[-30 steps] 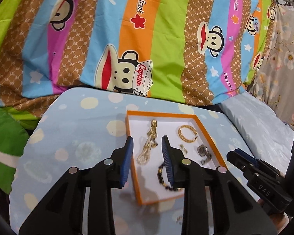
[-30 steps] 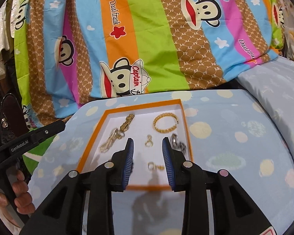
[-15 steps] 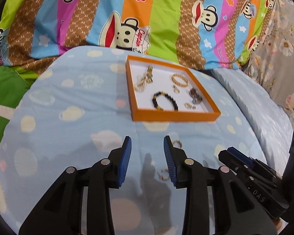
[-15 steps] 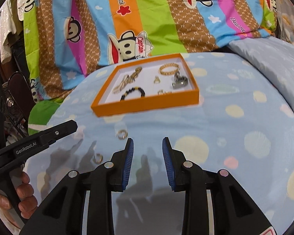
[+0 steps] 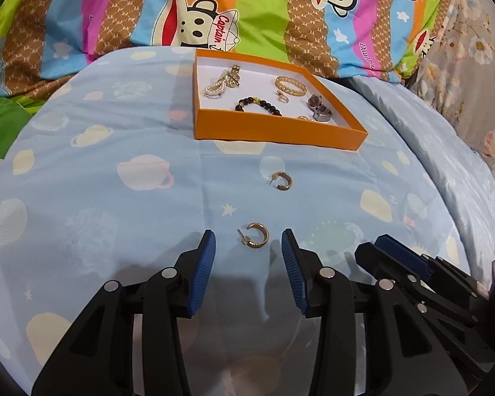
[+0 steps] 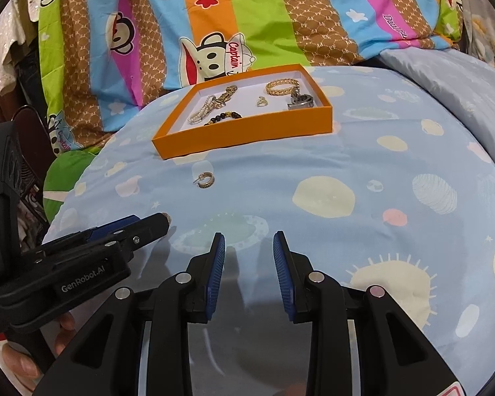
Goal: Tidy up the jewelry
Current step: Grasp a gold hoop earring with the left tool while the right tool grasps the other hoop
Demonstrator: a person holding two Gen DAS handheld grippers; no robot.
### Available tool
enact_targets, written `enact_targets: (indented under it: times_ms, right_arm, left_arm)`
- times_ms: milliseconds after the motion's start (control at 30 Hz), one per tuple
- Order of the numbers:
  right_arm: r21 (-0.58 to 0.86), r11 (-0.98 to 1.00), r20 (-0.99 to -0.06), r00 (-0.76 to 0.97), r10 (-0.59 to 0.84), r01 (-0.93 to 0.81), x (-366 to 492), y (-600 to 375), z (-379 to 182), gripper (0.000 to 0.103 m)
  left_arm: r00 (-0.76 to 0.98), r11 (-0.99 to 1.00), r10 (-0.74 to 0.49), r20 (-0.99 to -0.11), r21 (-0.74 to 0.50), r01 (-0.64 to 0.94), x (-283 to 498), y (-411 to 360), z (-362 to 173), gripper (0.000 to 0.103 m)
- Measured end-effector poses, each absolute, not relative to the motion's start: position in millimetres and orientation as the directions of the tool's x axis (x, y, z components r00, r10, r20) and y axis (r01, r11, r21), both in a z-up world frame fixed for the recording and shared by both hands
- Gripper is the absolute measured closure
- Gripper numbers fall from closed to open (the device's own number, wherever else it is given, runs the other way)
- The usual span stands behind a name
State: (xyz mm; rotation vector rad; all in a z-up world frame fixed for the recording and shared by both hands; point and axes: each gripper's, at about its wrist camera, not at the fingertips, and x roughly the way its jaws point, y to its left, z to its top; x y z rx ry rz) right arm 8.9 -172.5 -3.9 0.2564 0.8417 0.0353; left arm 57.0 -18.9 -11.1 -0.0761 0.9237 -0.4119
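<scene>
Left wrist view: I count two gold hoop earrings [image 5: 254, 235] on the bed [image 5: 115, 171], one orange tray [image 5: 274, 130] holding perhaps six pieces. Left gripper [image 5: 248, 242] fingers have just been spreading, nothing between; right gripper [image 6: 249, 244] fingers apart, empty.

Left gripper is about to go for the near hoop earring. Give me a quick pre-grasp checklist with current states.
1. Left gripper jaws have just been opening, nothing held: ok.
2. Near hoop earring lies just ahead of the fingertips, in line with the gap: ok.
3. Far hoop earring well apart from the near one: ok.
4. Right gripper empty, off to the side: ok.
5. Orange tray has bare floor for a drop: ok.
6. Earring post orientation for pinch: cannot tell.
</scene>
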Motion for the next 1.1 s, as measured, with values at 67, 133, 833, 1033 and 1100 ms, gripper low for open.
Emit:
enact_targets:
  times_ms: [67, 133, 833, 1033, 1100]
  right_arm:
    - [0.245, 0.967, -0.734, 0.665, 0.136, 0.074, 9, -174, -5, 0.073]
    - [0.24, 0.968, -0.738, 0.662, 0.134, 0.072, 10, -172, -5, 0.073]
    - [0.226, 0.972, -0.746, 0.653, 0.129, 0.065, 11, -168, -7, 0.062]
    - [0.23, 0.971, -0.741, 0.657, 0.135, 0.06, 12, -169, -6, 0.062]
    - [0.225, 0.973, -0.738, 0.662, 0.133, 0.056, 15, -168, -5, 0.062]
  left_arm:
    - [0.541, 0.927, -0.356, -0.762, -0.213, 0.31, 58, -22, -11, 0.063]
    - [0.551, 0.932, -0.338, -0.763, -0.19, 0.308, 59, -25, -11, 0.063]
    - [0.585, 0.957, -0.252, -0.771, -0.108, 0.269, 59, -27, -13, 0.086]
    - [0.58, 0.952, -0.265, -0.77, -0.112, 0.285, 57, -23, -12, 0.086]
    - [0.578, 0.949, -0.272, -0.769, -0.116, 0.292, 57, -18, -11, 0.086]
